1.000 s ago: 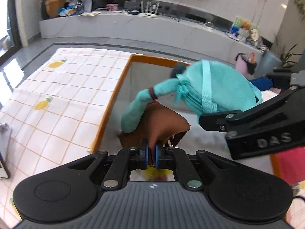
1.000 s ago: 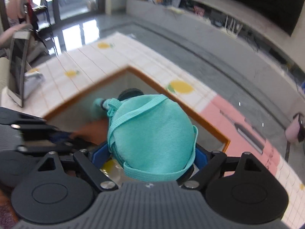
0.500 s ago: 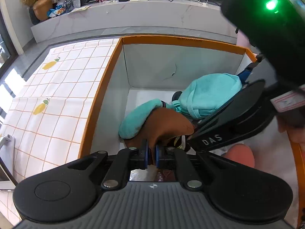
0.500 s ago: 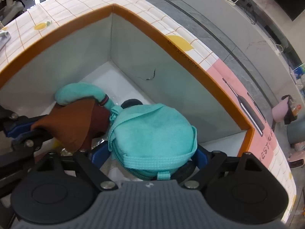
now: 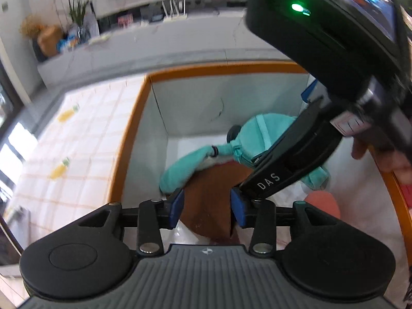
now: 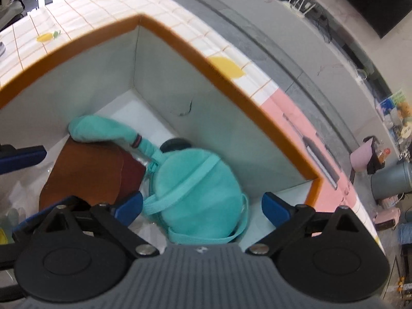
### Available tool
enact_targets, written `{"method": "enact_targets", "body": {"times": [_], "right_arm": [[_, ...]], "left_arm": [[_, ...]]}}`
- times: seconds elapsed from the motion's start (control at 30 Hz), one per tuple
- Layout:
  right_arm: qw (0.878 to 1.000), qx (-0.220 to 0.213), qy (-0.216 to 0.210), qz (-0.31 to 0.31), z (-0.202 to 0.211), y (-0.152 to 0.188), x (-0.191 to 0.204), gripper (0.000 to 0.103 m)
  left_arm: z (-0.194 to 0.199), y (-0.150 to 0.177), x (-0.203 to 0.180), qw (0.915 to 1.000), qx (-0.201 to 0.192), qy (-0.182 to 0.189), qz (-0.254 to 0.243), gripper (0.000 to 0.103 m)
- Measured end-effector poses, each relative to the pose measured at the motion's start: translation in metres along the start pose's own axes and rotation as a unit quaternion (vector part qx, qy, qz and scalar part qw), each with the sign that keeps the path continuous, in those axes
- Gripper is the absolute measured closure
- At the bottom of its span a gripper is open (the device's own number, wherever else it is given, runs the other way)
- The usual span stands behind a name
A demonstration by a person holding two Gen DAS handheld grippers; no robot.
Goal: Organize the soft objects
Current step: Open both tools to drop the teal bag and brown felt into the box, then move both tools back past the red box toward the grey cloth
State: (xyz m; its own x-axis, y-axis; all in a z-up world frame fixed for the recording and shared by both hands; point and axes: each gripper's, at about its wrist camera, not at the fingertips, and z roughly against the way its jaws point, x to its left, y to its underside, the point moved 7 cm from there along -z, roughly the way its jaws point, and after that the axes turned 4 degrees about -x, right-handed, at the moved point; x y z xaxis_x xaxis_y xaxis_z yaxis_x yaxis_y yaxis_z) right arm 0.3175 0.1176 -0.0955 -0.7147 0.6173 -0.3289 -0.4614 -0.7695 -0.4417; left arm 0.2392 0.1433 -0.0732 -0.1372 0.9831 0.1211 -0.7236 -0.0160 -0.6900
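Living-room backdrop, lemon-print cloth [image 6: 77, 13] on the desk, orange-rimmed box [image 6: 180, 41] on top. Down in it sits the teal plush pouch [image 6: 195, 193], floppy tail trailing toward 10 o'clock over a brown soft piece [image 6: 87, 175]. Both look light and squashy, so I'd pinch the pouch's round body or its strap, not the limp tail. My right gripper [image 6: 202, 206] fingers have just been opening and now straddle the pouch, released. My left gripper [image 5: 207, 206] fingers have also just been opening, loose around the brown piece.
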Motion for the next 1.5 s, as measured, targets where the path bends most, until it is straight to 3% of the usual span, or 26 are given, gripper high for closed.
{"method": "enact_targets", "body": {"times": [0.03,0.1,0.17,0.5,0.63,0.8,1.07,1.27,1.5], "right_arm": [[1.000,-0.004,0.000,-0.003,0.002,0.000,-0.002,0.005],[1.000,0.002,-0.003,-0.011,0.003,0.001,-0.005,0.005],[1.000,-0.004,-0.005,-0.012,0.005,-0.001,-0.006,0.005],[0.999,-0.031,0.009,-0.027,0.015,-0.003,-0.011,0.003],[0.998,-0.048,0.002,-0.040,0.021,-0.006,-0.010,0.003],[0.995,-0.089,0.024,-0.031,0.039,-0.013,-0.010,0.003],[0.989,-0.136,0.036,-0.045,0.077,-0.025,-0.028,0.003],[0.988,-0.143,0.051,-0.033,0.092,-0.021,-0.033,0.003],[0.979,-0.185,0.068,-0.060,0.131,-0.008,-0.046,0.003]], "left_arm": [[0.002,0.000,-0.002,0.9999,-0.008,-0.005,-0.008,0.050],[0.006,-0.001,-0.004,0.9993,-0.018,-0.028,-0.019,0.030],[0.008,-0.002,-0.003,0.9986,-0.030,-0.040,-0.020,0.029],[0.014,-0.008,0.010,0.9980,-0.059,-0.022,0.006,0.015],[0.019,-0.010,0.012,0.9969,-0.074,-0.027,0.001,0.014],[0.021,-0.010,0.015,0.9969,-0.068,-0.020,0.033,0.012],[0.030,-0.011,0.017,0.9962,-0.079,-0.016,0.034,0.011],[0.044,-0.013,0.021,0.9944,-0.095,-0.015,0.044,0.011],[0.059,-0.020,0.026,0.9927,-0.099,-0.025,0.064,0.011]]}}
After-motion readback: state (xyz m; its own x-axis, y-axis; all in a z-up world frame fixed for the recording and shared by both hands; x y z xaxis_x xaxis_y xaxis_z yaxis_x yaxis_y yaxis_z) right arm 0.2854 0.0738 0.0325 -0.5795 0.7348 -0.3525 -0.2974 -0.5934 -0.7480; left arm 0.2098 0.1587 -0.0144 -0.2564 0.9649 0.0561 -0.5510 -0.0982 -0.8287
